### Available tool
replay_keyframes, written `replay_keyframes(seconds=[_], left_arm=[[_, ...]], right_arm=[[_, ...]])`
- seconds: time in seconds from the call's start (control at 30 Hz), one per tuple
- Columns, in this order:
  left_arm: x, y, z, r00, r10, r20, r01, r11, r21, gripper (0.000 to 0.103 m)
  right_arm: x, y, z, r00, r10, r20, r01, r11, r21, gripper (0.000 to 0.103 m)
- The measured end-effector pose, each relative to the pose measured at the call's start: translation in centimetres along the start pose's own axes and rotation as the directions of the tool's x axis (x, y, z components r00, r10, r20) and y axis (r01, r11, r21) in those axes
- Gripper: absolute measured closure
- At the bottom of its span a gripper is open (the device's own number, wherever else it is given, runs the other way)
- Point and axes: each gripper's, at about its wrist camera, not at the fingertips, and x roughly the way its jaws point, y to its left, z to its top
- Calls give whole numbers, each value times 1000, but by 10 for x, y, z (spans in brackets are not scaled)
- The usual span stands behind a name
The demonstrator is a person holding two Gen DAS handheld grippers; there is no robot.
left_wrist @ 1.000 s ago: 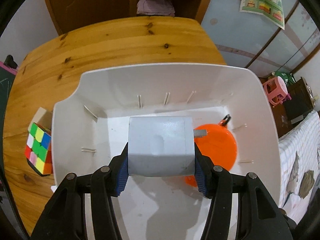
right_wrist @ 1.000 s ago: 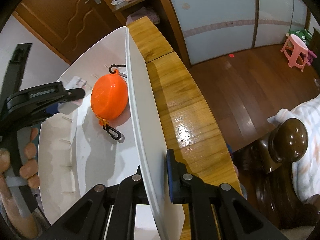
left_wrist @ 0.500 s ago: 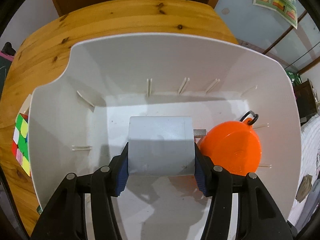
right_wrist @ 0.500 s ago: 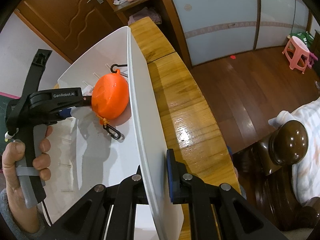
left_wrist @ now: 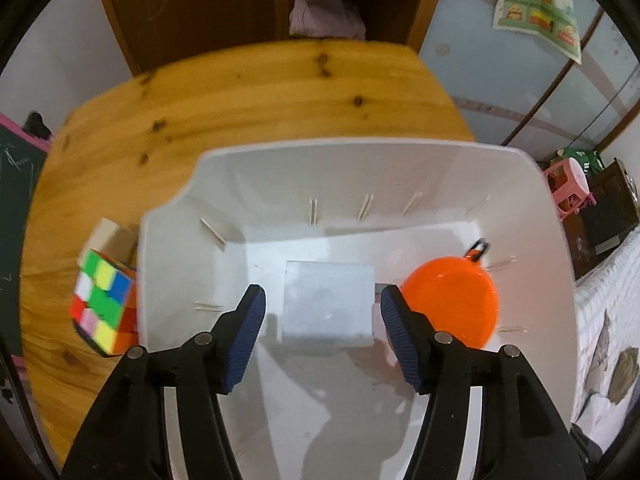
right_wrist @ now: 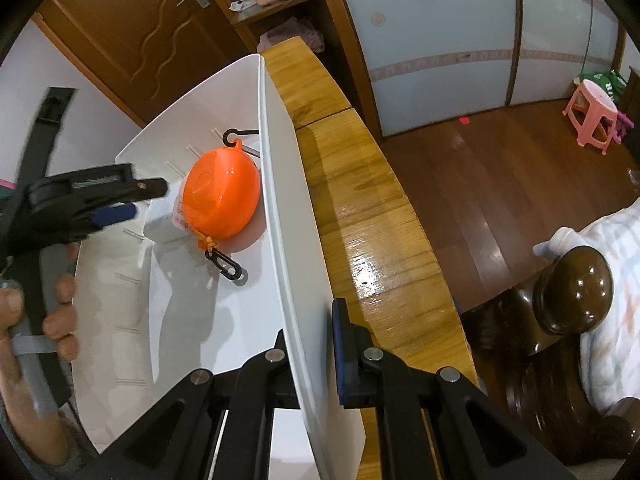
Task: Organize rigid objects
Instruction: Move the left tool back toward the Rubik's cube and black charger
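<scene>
A white box [left_wrist: 328, 304] lies on the floor of the white bin [left_wrist: 360, 146], next to a round orange case [left_wrist: 452, 304] with black clips. My left gripper [left_wrist: 323, 300] hovers just above the box. Its jaws are opening and the blue pads [left_wrist: 248, 336] stand clear of the box's sides. In the right wrist view the left gripper [right_wrist: 132, 200] is over the box [right_wrist: 160, 220] beside the orange case [right_wrist: 220, 196], held by a person's hand [right_wrist: 40, 320]. My right gripper [right_wrist: 316, 332] is shut on the bin's right wall [right_wrist: 288, 200].
A Rubik's cube [left_wrist: 104, 304] sits on the wooden table [left_wrist: 240, 92] just left of the bin, with a small pale block [left_wrist: 108, 228] behind it. The table's right edge [right_wrist: 400, 240] drops to the floor, where a dark bedpost [right_wrist: 576, 292] and bedding stand close.
The left gripper has let go of the white box and spread its jaws. It has drawn back up from the bin. The box now rests on the bin floor. The right gripper holds still.
</scene>
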Motion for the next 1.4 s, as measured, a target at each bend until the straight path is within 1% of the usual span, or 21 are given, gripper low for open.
replay_keyframes(seconds=[0.23,0.33,0.37,0.57,0.73,0.97,1.17,1.4], left_arm=[[-48,4,-10,996,-29,87,24,998,58,39],[-73,16,-18,991,-34,130,25,997,68,39],[-76,22,-17,990,-35,139,26,997,66,39],[-106,63,-36,982,-10,191,5,1000,25,39],[-127,107,-56,975,39,219,-28,998,-51,39],[-131,156,-78,973,90,211,-60,988,-145,39],[-122,176,-90,976,105,190,-73,982,-172,39],[-96,194,-96,981,139,137,-112,976,-188,39]], right_arm=[[-1,3,-1,1000,-26,9,26,1000,4,96],[-2,4,-1,999,-44,13,44,999,2,97],[-2,4,-1,999,-49,14,49,999,1,97],[-1,5,0,998,-68,15,68,998,17,97],[-2,3,-1,997,-74,20,73,997,28,97],[-2,3,-2,996,-82,24,81,996,37,97],[-2,4,-3,995,-92,27,91,995,32,97],[-3,4,-3,995,-96,28,96,995,27,96]])
